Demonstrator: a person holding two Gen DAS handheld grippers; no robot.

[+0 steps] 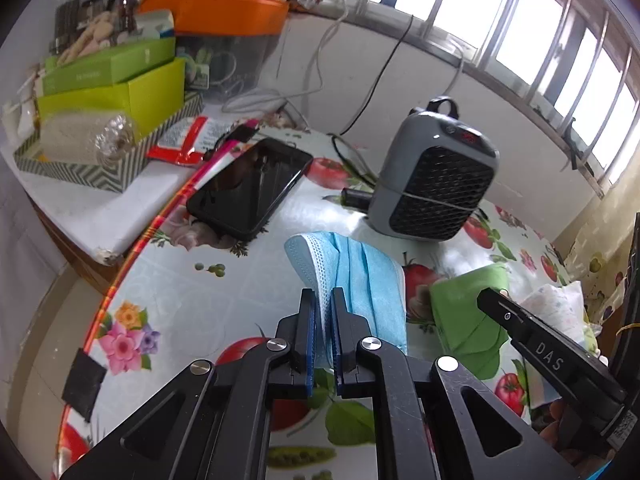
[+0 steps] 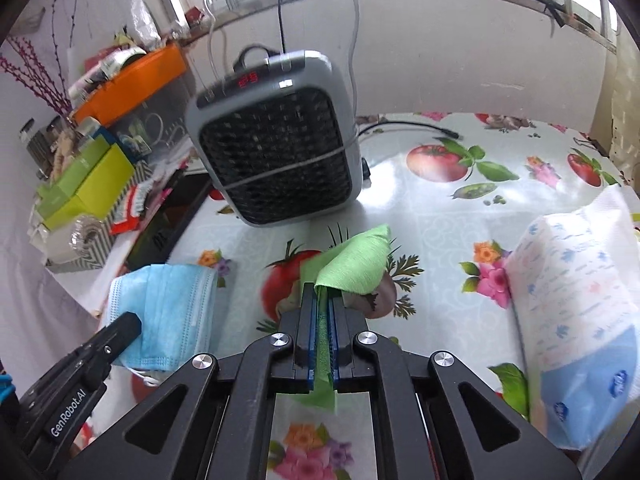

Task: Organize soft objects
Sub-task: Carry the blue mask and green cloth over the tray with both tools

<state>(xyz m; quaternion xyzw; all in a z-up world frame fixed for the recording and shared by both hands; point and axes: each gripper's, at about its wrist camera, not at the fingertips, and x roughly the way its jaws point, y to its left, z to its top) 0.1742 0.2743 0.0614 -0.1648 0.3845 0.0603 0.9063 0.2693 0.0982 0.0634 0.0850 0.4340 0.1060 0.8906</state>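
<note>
A light blue face mask (image 1: 360, 280) hangs lifted off the table, pinched at its near edge by my left gripper (image 1: 323, 300), which is shut on it. The same mask (image 2: 168, 312) shows at the lower left of the right wrist view, with the left gripper's black finger (image 2: 116, 332) over it. A green cloth (image 2: 356, 264) is raised in a folded peak, and my right gripper (image 2: 322, 292) is shut on its edge. In the left wrist view the green cloth (image 1: 468, 312) sits right of the mask, under the right gripper's finger (image 1: 516, 320).
A grey fan heater (image 2: 276, 148) stands just beyond both cloths, with cables behind it. A black phone (image 1: 248, 188) lies at the left. A tissue pack (image 2: 576, 300) lies at the right. Green boxes (image 1: 116, 80) and an orange tub (image 1: 224, 12) crowd the left shelf.
</note>
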